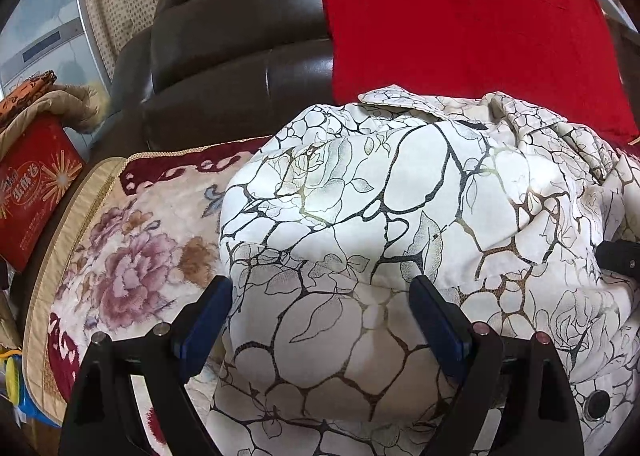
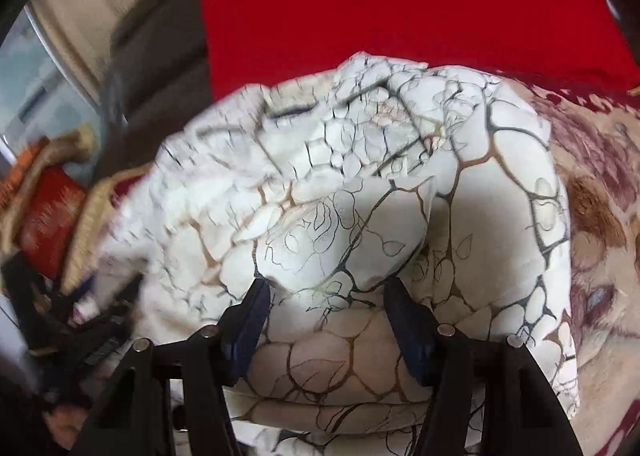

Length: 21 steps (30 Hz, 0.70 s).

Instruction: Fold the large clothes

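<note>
Puffy white vein-printed coat [image 1: 380, 216] bulges between both spread tongs [image 1: 320, 292] [image 2: 326, 288].

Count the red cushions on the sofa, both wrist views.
1. A single red cushion leans on the brown sofa back, directly behind the white patterned garment; the right wrist view shows that cushion too. Others may sit out of frame.

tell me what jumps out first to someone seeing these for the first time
The white garment veined with black and gold fills the middle of both views, lying bunched on a floral blanket. Behind it a bright red cushion leans on the dark leather sofa. Each open claw, left and right, straddles the cloth.
</note>
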Available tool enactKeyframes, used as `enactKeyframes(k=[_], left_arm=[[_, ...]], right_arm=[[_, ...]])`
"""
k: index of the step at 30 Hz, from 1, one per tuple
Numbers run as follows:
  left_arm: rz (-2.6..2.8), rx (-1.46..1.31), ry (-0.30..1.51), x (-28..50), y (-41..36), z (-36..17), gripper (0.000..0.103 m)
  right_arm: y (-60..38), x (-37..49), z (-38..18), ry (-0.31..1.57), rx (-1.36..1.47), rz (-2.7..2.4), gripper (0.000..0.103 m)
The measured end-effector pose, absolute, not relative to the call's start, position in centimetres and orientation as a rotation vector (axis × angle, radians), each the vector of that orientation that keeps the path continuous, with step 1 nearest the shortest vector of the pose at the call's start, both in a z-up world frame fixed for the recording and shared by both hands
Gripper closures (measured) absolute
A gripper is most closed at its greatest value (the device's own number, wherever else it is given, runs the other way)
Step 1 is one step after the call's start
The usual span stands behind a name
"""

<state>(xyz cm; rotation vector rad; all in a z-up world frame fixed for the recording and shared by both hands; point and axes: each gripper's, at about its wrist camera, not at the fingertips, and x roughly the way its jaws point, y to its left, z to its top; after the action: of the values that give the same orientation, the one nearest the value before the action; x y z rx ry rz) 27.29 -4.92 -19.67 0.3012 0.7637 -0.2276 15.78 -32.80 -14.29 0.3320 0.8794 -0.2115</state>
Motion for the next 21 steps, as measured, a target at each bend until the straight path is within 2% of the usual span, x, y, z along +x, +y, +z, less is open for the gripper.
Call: enactKeyframes(k=[3,9,14,21], left_arm=[[-0.233,0.297,0.763,27.3,-4.8,-19.6,0.013],[-0.234,0.298,0.761,27.3,-4.8,-19.6,0.013],[-0.232,0.302,0.756,27.2,-4.8,-19.6,0.013],[-0.229,0.268,0.764,26.6,-4.1,-19.2,0.013]], right_arm=[[-32.2,15.8,-13.9,0.872,0.296,-0.208,0.039],[-33.0,14.4,-12.2,0.752,0.396,-0.15,0.039],[-32.2,16.2,-14.9,0.902,0.382,-0.14,0.039],[-31.4,14.7,-13.1,0.821,0.372,-0.108,0.039]])
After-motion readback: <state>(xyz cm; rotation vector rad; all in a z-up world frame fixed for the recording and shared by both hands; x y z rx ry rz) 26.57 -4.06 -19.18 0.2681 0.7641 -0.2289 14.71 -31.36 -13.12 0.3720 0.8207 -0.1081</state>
